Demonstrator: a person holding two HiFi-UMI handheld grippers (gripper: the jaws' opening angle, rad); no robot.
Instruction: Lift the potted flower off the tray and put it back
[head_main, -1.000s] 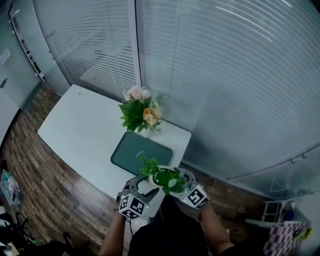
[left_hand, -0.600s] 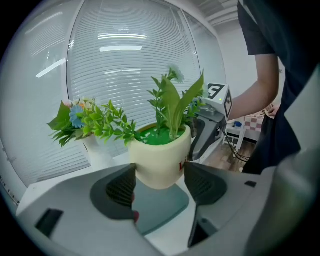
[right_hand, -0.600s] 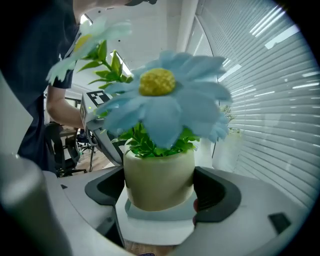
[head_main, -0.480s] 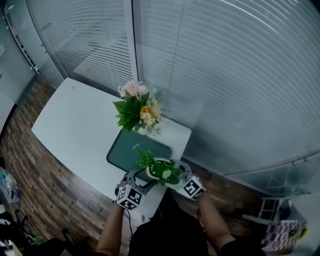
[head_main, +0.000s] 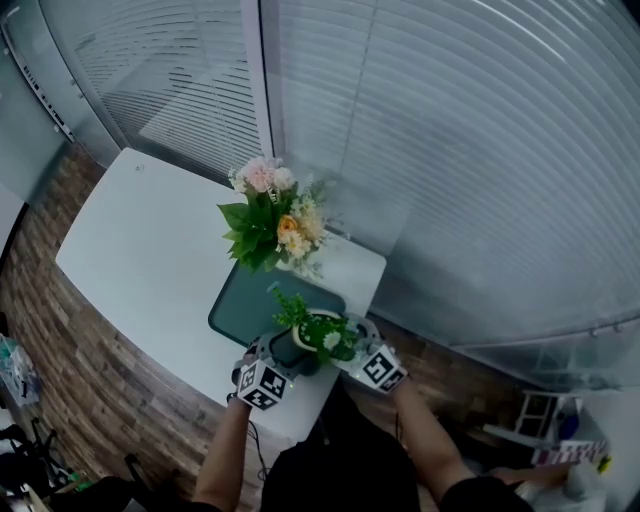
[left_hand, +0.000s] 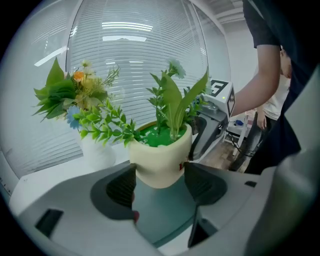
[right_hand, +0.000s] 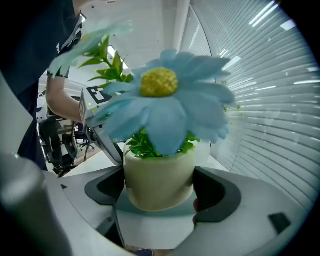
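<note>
Potted flower (head_main: 320, 335): cream pot with green leaves and a pale blue bloom, over the near right corner of the dark green tray (head_main: 240, 305) on the white desk (head_main: 140, 240).

Left hand-held gripper (left_hand: 160, 181): both pads press on the pot's lower sides, clamped on it.

Right hand-held gripper (right_hand: 159, 187): clamped on the same pot from the opposite side, pads tight on its walls.

The pot sits between the two grippers. Its base looks just clear of the tray; contact cannot be confirmed.

Bouquet in a white vase (head_main: 270, 215) stands at the tray's far edge.
</note>
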